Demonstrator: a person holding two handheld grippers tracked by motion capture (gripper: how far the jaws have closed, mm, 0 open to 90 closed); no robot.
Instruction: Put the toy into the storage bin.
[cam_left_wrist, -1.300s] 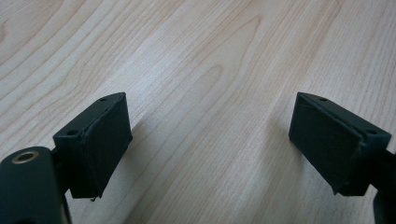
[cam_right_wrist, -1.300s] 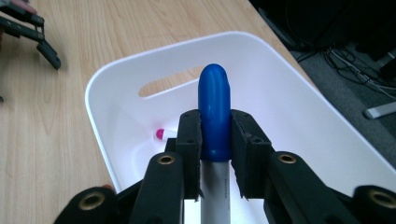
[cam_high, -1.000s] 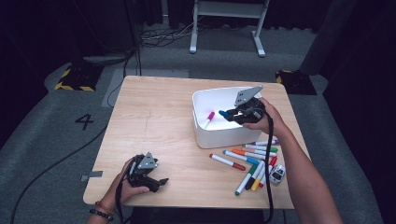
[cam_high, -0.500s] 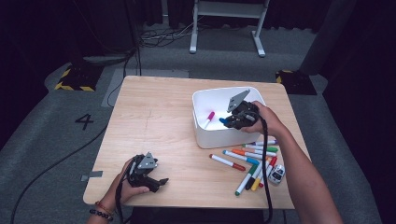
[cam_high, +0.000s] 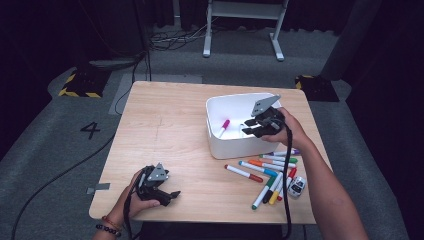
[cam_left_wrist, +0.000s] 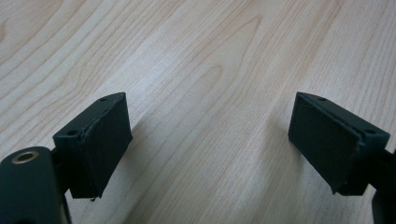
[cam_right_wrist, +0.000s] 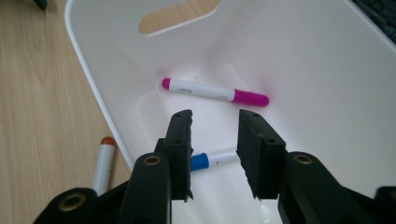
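Observation:
A white bin (cam_high: 225, 100) stands on the right half of the wooden table (cam_high: 165, 125). In it lie a pink marker (cam_high: 223, 125) (cam_right_wrist: 212, 91) and a blue marker (cam_right_wrist: 210, 159). My right gripper (cam_high: 247, 131) (cam_right_wrist: 215, 119) hangs over the bin's near right part, pointing left and down. Its jaws stand apart, and the blue marker lies on the bin floor below the gap. My left gripper (cam_high: 172, 196) (cam_left_wrist: 210, 121) rests low over bare wood near the table's front left edge, jaws wide apart with nothing between them.
Several coloured markers (cam_high: 265, 167) lie scattered on the table in front of the bin; one with an orange cap (cam_right_wrist: 105, 158) lies close to the bin wall (cam_right_wrist: 303, 56). A small toy car (cam_high: 296, 186) sits beside them near the front right corner.
My right gripper has shifted slightly left and lower over the bin. The left gripper has stayed where it was.

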